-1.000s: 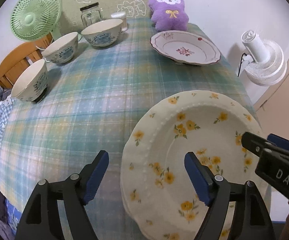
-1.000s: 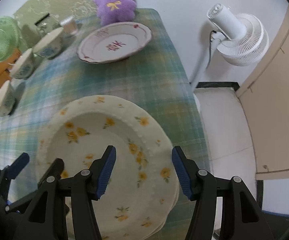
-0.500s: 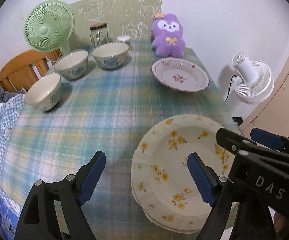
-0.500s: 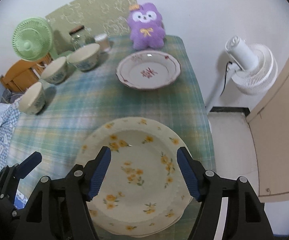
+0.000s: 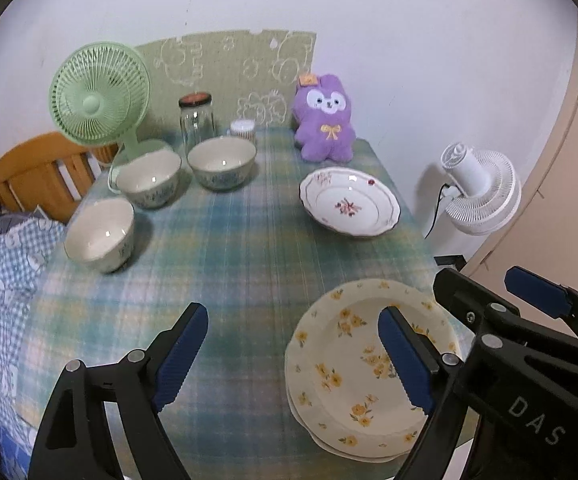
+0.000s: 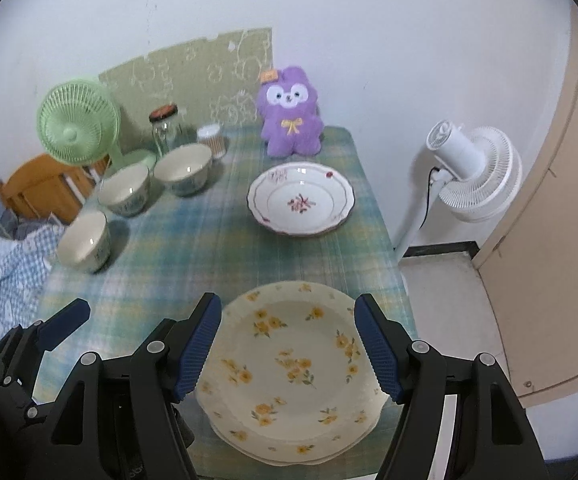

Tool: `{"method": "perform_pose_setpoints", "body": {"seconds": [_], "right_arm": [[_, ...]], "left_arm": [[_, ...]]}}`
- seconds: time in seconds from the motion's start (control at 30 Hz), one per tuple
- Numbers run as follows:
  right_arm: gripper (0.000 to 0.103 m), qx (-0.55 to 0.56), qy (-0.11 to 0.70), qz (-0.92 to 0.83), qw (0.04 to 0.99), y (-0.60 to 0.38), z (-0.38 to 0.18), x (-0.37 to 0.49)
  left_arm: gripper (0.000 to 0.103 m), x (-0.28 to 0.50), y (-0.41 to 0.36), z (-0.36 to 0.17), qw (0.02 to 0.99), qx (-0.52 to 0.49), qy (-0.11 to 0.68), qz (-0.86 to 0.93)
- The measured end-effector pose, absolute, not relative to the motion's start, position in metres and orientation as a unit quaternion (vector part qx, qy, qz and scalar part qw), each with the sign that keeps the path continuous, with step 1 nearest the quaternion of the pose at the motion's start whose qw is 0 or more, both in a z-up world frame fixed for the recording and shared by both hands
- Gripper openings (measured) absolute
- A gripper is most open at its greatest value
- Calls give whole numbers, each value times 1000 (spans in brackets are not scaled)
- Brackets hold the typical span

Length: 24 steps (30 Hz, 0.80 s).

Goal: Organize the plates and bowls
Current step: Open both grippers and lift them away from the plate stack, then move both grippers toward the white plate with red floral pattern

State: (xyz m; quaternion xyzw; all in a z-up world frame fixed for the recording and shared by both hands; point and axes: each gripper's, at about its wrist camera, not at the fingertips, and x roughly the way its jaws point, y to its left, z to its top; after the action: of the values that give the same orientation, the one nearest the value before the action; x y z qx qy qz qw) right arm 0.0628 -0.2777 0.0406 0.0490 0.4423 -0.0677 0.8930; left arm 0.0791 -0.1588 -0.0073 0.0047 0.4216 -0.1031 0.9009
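Both grippers have pulled back and up since a second ago, so the yellow-flowered plates that filled each view then now sit small at the near edge of the desk (image 5: pixel 249 264). From the left wrist view, the left gripper (image 5: pixel 293 356) has its blue-padded fingers (image 5: pixel 181 356) spread wide, pinching nothing, over the plaid cloth and the left rim of the plates. The right gripper (image 6: pixel 289 348) likewise holds its fingers (image 6: pixel 199 346) spread apart and empty, framing the stack from above.

The yellow-flowered plates (image 6: pixel 289 368) lie stacked, a second rim showing under the top one at 6 o'clock; the top plate is empty. Toward 12 o'clock from them, well apart, stands the pink-flowered plate (image 6: pixel 301 204), also empty. At 10 o'clock three bowls run in a line along the left side: the near bowl (image 6: pixel 85 246), the middle bowl (image 6: pixel 125 194) and the far bowl (image 6: pixel 183 172), all empty and apart from one another.

Behind the bowls stand a glass jar (image 6: pixel 165 130), seemingly empty, and a small cup (image 6: pixel 212 140) whose contents I cannot make out. A green fan (image 6: pixel 77 128) stands at the far left, a purple plush toy (image 6: pixel 291 114) at 12 o'clock against the wall. Off the desk at 2 o'clock is a white fan (image 6: pixel 473 172); at 9 o'clock, a wooden chair (image 6: pixel 37 192) and checked blue cloth (image 6: pixel 9 276).
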Motion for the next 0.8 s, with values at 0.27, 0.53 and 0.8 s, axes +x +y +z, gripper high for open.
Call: {"method": "perform_pose_setpoints", "body": {"seconds": [0.27, 0.53, 0.8], "right_arm": [[72, 53, 417, -94, 903, -261, 60, 58], [72, 56, 403, -100, 908, -259, 68, 67], [72, 55, 400, -83, 911, -275, 64, 92]], "left_arm": [[88, 86, -145, 8, 904, 11, 409, -122], [88, 97, -143, 16, 907, 12, 402, -125], [88, 116, -158, 14, 912, 13, 396, -104]]}}
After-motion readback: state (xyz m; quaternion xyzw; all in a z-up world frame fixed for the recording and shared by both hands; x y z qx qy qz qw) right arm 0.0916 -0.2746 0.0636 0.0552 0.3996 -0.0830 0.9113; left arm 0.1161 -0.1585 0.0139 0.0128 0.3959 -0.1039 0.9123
